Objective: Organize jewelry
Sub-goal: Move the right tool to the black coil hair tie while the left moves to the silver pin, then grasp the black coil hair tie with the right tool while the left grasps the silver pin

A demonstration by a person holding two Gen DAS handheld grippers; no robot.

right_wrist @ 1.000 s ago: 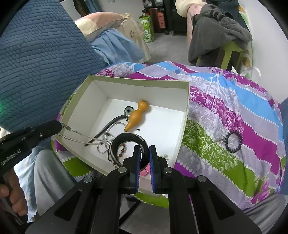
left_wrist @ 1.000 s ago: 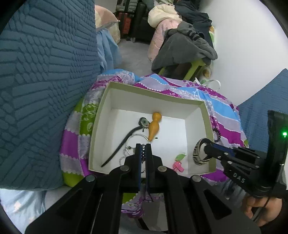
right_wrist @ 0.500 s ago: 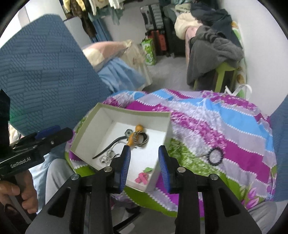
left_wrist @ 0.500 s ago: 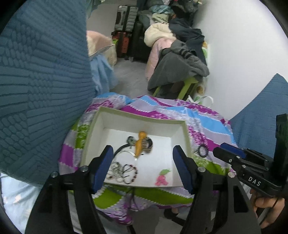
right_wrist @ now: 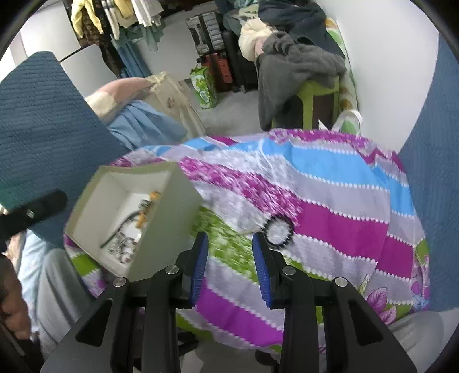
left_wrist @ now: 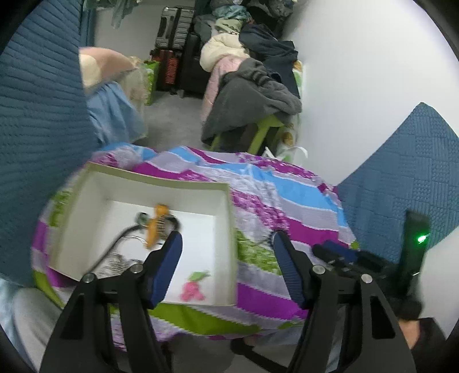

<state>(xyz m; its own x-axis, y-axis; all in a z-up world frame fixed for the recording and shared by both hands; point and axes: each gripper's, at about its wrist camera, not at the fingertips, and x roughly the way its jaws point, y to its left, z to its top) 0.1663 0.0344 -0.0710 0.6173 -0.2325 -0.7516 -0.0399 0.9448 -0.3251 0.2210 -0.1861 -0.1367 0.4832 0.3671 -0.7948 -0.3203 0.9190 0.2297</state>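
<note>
We hold both grippers open and empty; bracelet [right_wrist: 277, 230] lies right of box [right_wrist: 169, 218], nearest right gripper [right_wrist: 229, 268].

A green stool [right_wrist: 317, 97] stands against the white wall [right_wrist: 396, 71], heaped with a grey blanket [right_wrist: 289, 71] and dark clothes. Left of the stool, suitcases [right_wrist: 208, 31] line the far side of the grey floor [right_wrist: 229, 112]. Beyond them, clothes hang [right_wrist: 114, 17]. A green bag [right_wrist: 204, 87] sits before the suitcases.
</note>
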